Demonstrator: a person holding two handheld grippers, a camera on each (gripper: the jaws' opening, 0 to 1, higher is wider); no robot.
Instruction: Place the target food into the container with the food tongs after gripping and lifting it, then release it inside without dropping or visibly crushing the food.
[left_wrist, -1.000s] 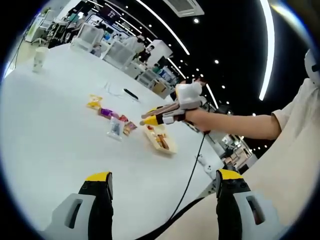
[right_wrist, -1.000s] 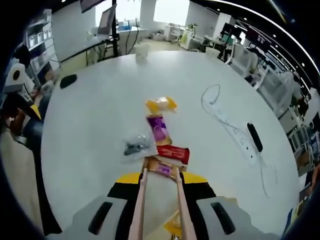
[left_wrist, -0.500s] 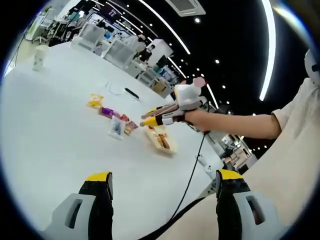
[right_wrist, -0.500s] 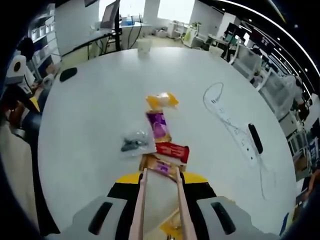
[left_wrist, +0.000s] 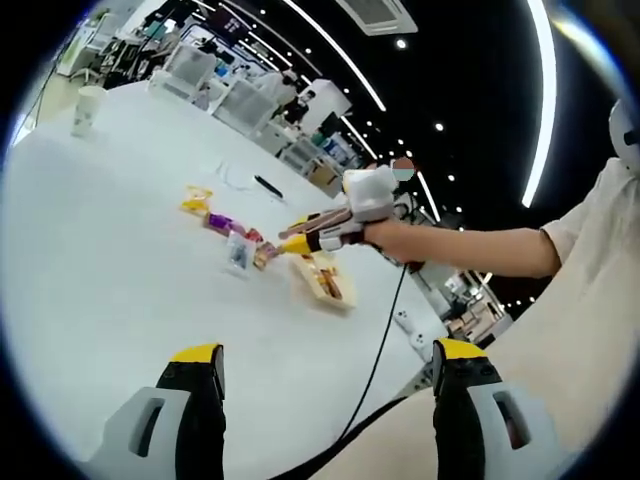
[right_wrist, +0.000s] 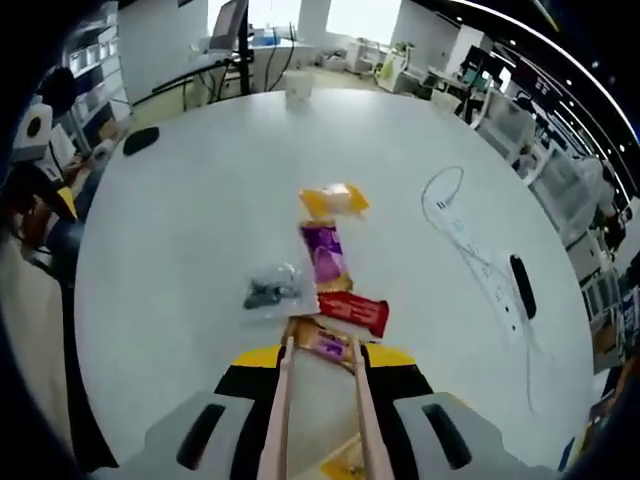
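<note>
My right gripper (right_wrist: 320, 356) is shut on a pair of copper food tongs (right_wrist: 285, 400), whose two arms stand apart with nothing between them. Their tips hover over an orange snack pack (right_wrist: 322, 340). Beyond it lie a red pack (right_wrist: 352, 310), a purple pack (right_wrist: 326, 254), a yellow pack (right_wrist: 333, 200) and a clear bag (right_wrist: 270, 291). In the left gripper view a hand holds the right gripper (left_wrist: 300, 240) above the packs (left_wrist: 238, 250), next to a container tray (left_wrist: 325, 282) with food in it. My left gripper (left_wrist: 326, 356) is open and holds nothing.
All of this sits on a round white table (right_wrist: 180, 230). A paper cup (right_wrist: 298, 88) stands at the far edge. A thin cable (right_wrist: 465, 235) and a black bar (right_wrist: 520, 287) lie on the right, a black mouse (right_wrist: 140, 142) on the left. A black cord (left_wrist: 385, 335) hangs from the right gripper.
The right gripper with the tongs has dipped and edged toward the snack packs; the tong tips now overlap the orange pack slightly more. The left gripper stays open.
</note>
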